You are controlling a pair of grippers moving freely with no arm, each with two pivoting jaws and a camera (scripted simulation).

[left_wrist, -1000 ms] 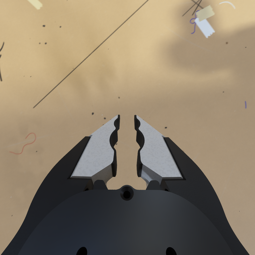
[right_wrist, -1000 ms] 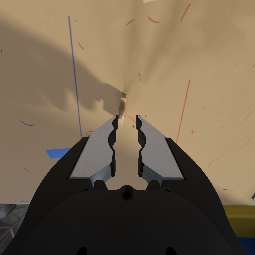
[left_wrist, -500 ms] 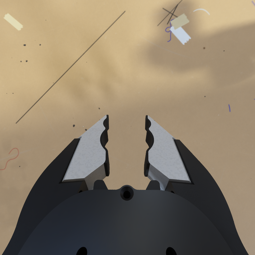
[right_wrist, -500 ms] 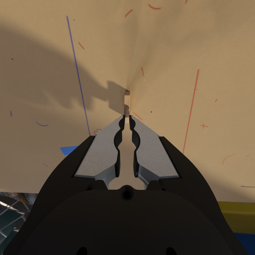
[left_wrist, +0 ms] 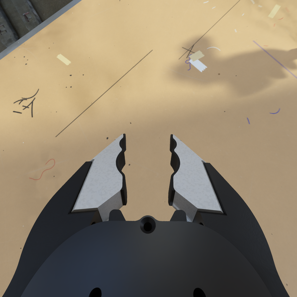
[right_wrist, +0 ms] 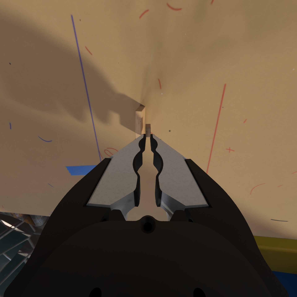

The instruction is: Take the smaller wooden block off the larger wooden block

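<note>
In the right wrist view my right gripper [right_wrist: 147, 136] is shut on the smaller wooden block [right_wrist: 147, 129], a pale little block that sticks out past the fingertips. The larger wooden block [right_wrist: 139, 119] stands just left of and beyond it on the tan table, seen edge-on, with its shadow to the left. The two blocks look apart. In the left wrist view my left gripper [left_wrist: 147, 136] is open and empty above bare table; no block shows there.
The tan tabletop [left_wrist: 144, 96] bears pen lines and bits of tape [left_wrist: 198, 65]. Its far edge [left_wrist: 37, 29] runs at the upper left of the left wrist view. A blue tape strip [right_wrist: 78, 169] and the near table edge show in the right wrist view.
My right gripper closed on the smaller block and shifted it to the right, off the larger block. My left gripper opened wider and drew back, so more of the table shows.
</note>
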